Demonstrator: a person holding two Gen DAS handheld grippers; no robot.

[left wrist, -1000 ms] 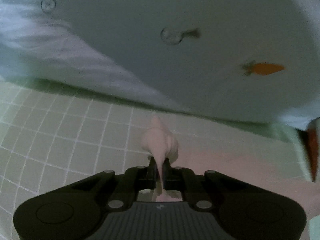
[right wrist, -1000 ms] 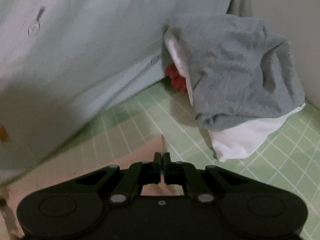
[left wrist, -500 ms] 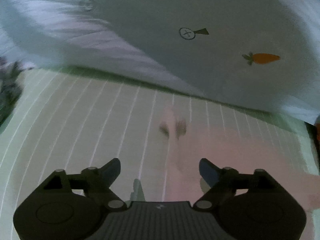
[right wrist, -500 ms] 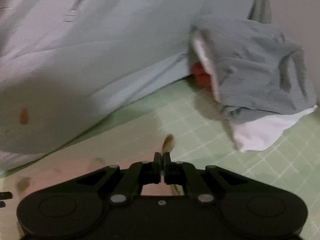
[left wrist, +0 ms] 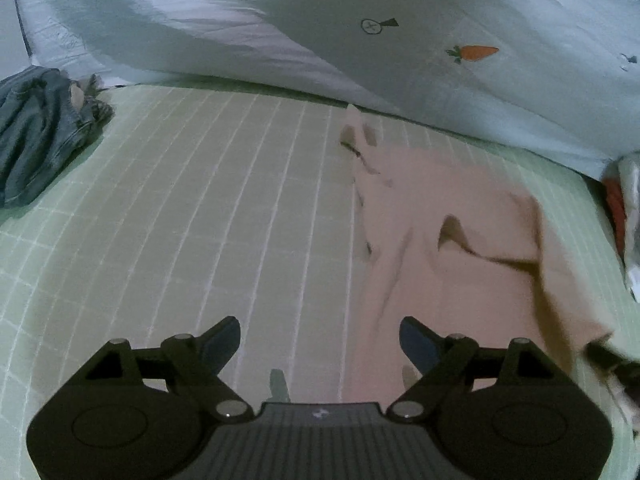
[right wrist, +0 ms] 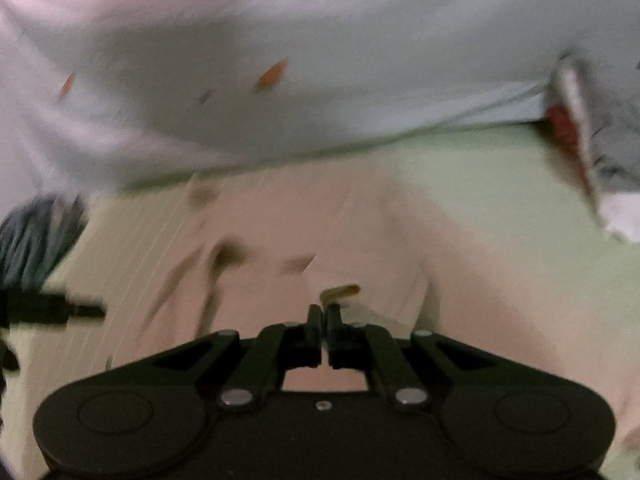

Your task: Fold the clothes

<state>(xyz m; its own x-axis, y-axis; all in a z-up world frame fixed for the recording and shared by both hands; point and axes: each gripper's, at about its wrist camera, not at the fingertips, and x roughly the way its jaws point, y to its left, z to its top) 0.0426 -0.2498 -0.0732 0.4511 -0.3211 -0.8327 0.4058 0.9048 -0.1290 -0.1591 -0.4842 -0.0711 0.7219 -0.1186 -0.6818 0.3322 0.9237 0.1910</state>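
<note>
Pink garment [left wrist: 452, 240] lies spread on a green checked sheet [left wrist: 200, 220], its long axis running from the near edge toward a pale quilt [left wrist: 360, 8] bunched along the far side. In the left wrist view it sits ahead and to the right of the left gripper [left wrist: 320, 340], whose jaws stand wide and hold nothing — bare sheet lies between them. The right gripper [right wrist: 324, 320] is clamped on a small tab of the pink cloth, so that hand has the hold; its view is blurred. The cloth looks soft and thin, a fold raised across its middle, one corner pointing at the quilt. The next fold likely turns on the free left jaws reaching rightward to a loose edge. Denim [left wrist: 36, 132] is heaped at the far left — grey and white clothes [right wrist: 608, 152] at the right.
</note>
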